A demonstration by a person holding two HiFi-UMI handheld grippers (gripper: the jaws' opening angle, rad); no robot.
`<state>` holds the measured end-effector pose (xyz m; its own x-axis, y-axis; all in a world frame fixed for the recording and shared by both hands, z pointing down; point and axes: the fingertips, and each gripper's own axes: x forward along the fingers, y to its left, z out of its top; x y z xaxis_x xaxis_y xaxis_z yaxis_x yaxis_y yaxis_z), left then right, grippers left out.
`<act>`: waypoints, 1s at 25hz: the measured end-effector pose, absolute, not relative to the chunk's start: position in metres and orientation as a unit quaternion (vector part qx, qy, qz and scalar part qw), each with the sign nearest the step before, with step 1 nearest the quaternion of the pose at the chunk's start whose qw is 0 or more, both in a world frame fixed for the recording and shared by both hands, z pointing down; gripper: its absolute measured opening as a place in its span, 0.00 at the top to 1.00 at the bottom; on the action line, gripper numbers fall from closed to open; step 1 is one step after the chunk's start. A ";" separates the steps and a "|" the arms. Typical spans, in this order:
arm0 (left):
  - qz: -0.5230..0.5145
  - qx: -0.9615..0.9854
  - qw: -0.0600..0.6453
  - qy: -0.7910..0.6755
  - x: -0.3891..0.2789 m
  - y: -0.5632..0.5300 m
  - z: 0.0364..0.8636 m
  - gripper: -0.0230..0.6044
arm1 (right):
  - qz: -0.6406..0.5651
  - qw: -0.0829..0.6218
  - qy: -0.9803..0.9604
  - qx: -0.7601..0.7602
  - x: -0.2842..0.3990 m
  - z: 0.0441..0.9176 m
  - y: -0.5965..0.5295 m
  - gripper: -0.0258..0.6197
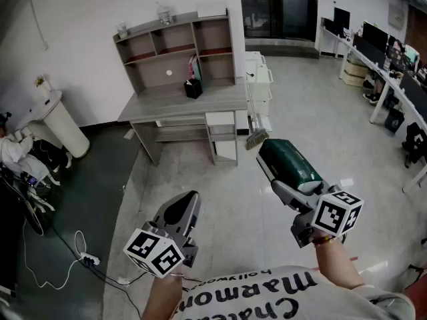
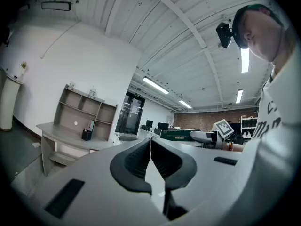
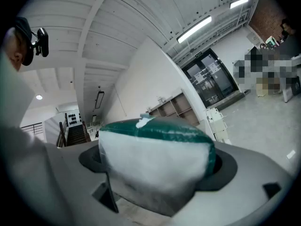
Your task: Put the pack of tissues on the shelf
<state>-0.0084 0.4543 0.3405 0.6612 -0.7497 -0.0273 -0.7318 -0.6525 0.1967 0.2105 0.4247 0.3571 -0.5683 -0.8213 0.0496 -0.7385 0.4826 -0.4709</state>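
The pack of tissues [image 1: 288,163], green on top with a white end [image 3: 155,166], sits between the wide jaws of my right gripper [image 1: 283,172], which is shut on it at the head view's right. My left gripper [image 1: 183,209] hangs lower left, its dark pads [image 2: 136,161] pressed together with nothing between them. The grey shelf unit [image 1: 177,49] stands on a desk [image 1: 183,104] against the white wall, well ahead of both grippers. It also shows small in the left gripper view as the shelf [image 2: 84,112] and in the right gripper view as the shelf [image 3: 174,108].
A black holder [image 1: 193,89] stands on the desk. A white cabinet [image 1: 259,79] and a broom [image 1: 256,139] are to the desk's right. A white column [image 1: 60,122] and floor cables [image 1: 53,245] lie left; office desks [image 1: 380,65] at far right.
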 end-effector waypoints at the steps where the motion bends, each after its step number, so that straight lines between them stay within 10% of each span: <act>1: -0.053 0.908 0.084 -0.408 -0.009 0.454 0.340 0.93 | -0.227 0.094 0.855 -0.456 0.210 0.356 0.425 0.15; 25: -0.048 0.910 0.113 -0.395 -0.095 0.422 0.369 0.94 | -0.248 0.085 0.841 -0.473 0.126 0.383 0.395 0.16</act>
<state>-0.0953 0.4224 0.3692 0.6836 -0.7299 0.0014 -0.7080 -0.6626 0.2441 0.1263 0.3947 0.3833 -0.5376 -0.8383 0.0910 -0.7538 0.4293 -0.4975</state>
